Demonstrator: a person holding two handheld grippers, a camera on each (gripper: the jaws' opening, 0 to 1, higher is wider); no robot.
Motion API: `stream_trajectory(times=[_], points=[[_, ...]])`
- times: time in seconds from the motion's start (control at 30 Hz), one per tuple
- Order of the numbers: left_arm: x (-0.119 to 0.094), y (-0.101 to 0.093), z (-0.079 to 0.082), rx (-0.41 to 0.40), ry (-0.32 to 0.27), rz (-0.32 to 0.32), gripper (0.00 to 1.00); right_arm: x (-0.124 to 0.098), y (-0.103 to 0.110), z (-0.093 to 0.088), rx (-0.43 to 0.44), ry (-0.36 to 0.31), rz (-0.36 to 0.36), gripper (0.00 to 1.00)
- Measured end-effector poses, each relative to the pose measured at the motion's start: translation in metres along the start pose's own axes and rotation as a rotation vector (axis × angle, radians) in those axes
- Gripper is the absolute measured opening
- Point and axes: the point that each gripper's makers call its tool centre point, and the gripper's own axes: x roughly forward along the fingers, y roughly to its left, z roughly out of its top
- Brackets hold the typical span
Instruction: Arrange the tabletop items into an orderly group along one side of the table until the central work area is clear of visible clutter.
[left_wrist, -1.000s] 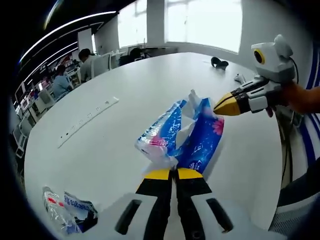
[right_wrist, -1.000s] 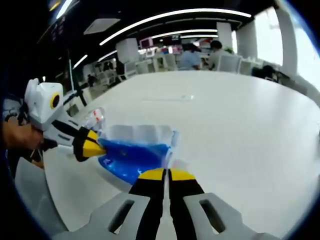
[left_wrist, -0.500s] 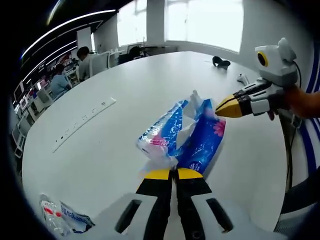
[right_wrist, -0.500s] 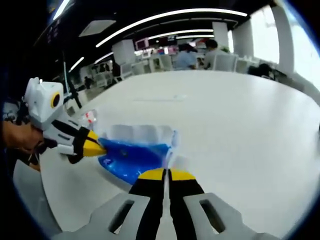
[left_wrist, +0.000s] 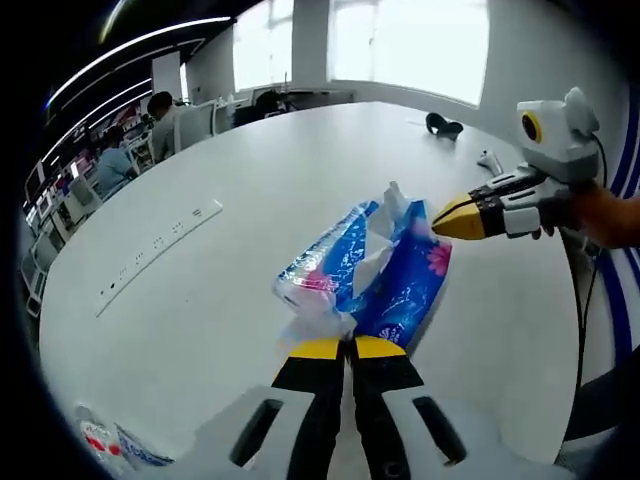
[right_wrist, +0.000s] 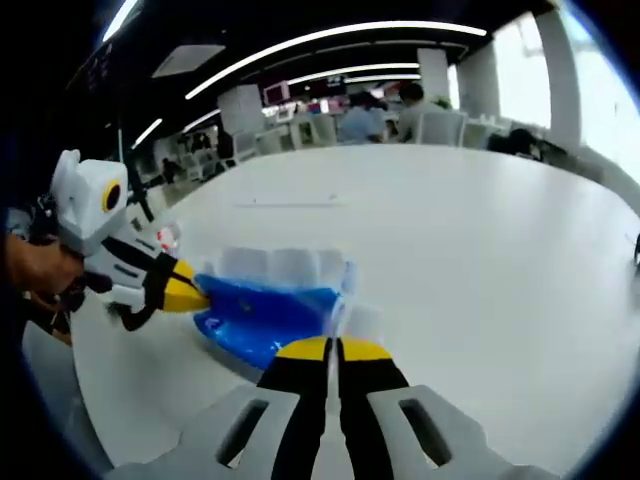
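The left tongs (left_wrist: 345, 347) were clamped on one end of the blue-and-white soft plastic tissue pack (left_wrist: 370, 272); the right tongs (right_wrist: 333, 348) pinched its far end, toward 1 o'clock in the left gripper view; the pack hung just above the white round worktop (left_wrist: 200, 300). Best to carry it level, both hands together, toward one edge; a crumpled clear wrapper (left_wrist: 110, 445) lay at 8 o'clock.

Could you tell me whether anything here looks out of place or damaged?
The blue tissue pack looks crumpled and torn open, stretched between the left gripper and the right gripper, both shut on its wrapper above the white table.
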Motion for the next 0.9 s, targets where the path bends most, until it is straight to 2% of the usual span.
stream_trajectory(times=[0.57,0.7,0.9], points=[[0.026,-0.006,0.006,0.02,0.023,-0.02,0.02,0.008,-0.026,-0.007,-0.012,-0.026,-0.033,0.0],[0.033,-0.007,0.006,-0.007,0.036,-0.029,0.02,0.011,-0.032,-0.007,-0.008,-0.029,-0.039,0.0],[0.041,-0.004,0.01,0.016,0.036,-0.019,0.02,0.016,-0.039,-0.009,-0.009,-0.03,-0.043,0.0]])
